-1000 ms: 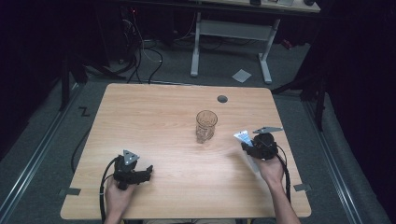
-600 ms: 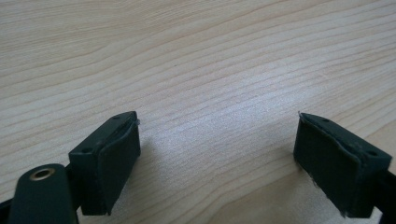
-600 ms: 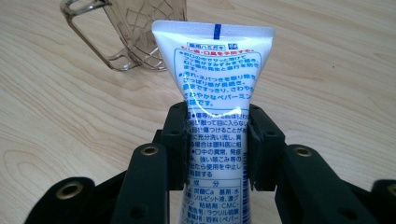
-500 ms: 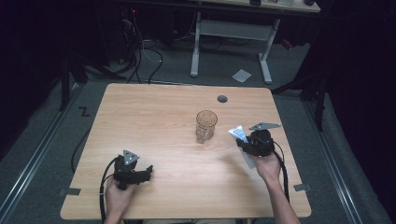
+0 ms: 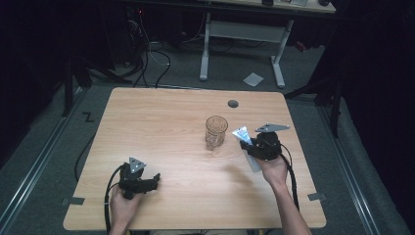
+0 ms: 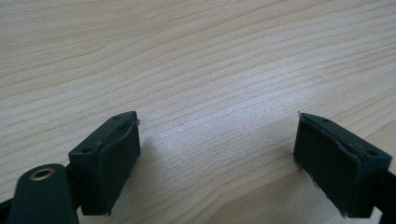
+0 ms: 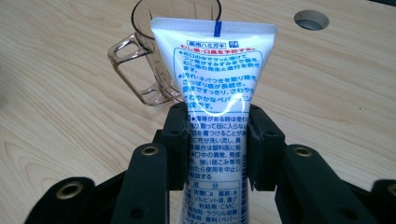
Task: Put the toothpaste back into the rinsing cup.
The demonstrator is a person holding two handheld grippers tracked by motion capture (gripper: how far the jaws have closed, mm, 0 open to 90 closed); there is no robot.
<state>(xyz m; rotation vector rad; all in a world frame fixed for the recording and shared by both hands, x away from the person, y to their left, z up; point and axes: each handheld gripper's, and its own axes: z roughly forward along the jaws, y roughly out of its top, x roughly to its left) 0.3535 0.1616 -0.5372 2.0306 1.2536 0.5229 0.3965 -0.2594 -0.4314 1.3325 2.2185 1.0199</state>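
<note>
The right gripper (image 5: 248,143) had its jaws shut tight on a white tube (image 7: 215,93) with blue and red writing. The tube stuck up out of the jaws, with its flat end on top. It was held off the desk (image 5: 166,122), just beside a clear mug (image 5: 215,132) that stood upright near the middle. In the right gripper view the mug (image 7: 159,60) stood right behind the tube, handle to the left. The left gripper (image 5: 155,180) was low over the near left part of the desk, well apart from the mug. Its jaws were wide open with nothing between them.
</note>
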